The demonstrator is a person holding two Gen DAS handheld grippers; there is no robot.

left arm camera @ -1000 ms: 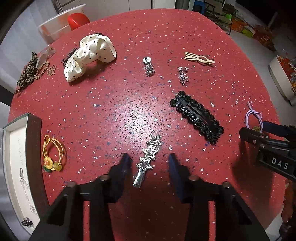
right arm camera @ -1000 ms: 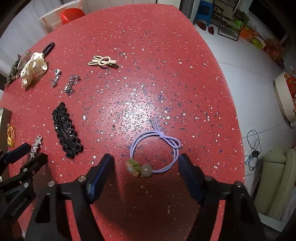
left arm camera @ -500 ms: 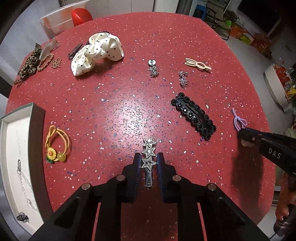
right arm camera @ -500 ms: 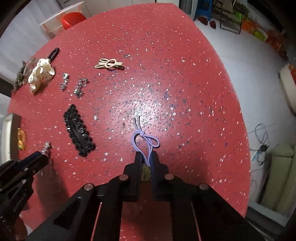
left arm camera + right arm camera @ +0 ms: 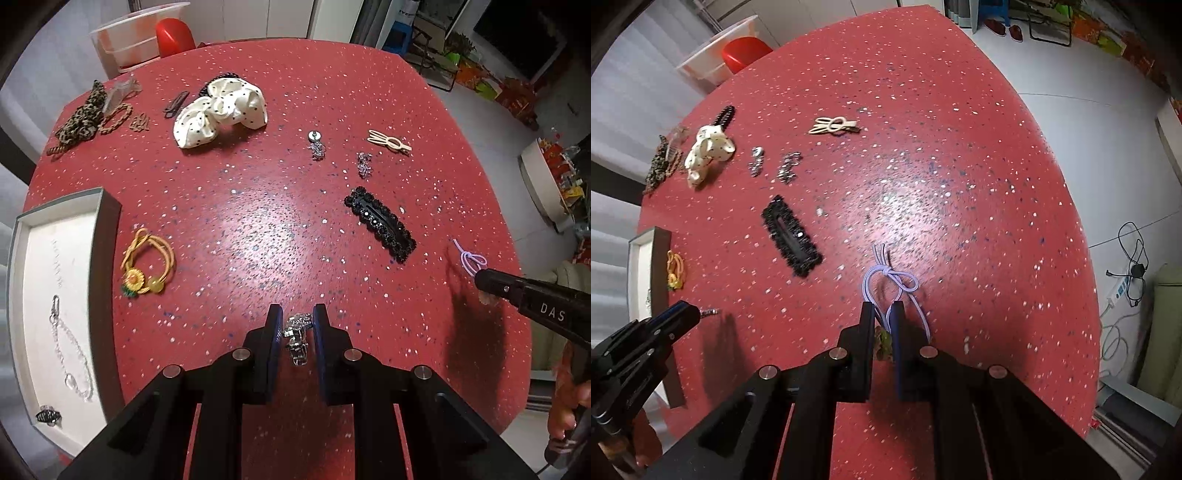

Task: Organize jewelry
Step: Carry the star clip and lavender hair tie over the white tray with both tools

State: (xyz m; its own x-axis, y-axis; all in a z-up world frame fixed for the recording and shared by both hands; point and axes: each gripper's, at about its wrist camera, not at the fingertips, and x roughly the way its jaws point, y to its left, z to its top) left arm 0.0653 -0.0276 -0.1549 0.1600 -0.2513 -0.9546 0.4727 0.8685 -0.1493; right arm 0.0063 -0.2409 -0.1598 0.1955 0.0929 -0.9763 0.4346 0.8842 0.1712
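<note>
Left tongs (image 5: 297,325) clamped on glittery star clip (image 5: 296,338), right tongs (image 5: 883,317) on corded lilac hair tie (image 5: 891,286) (beaded)

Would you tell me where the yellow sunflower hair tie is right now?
In the left wrist view, the yellow sunflower hair tie lies on the red table, left side, just right of the white tray.

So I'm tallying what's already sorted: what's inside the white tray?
The tray holds a silver chain with a clasp and a small dark piece near its corner. Its near end runs out of the left wrist view, so there may be more.
</note>
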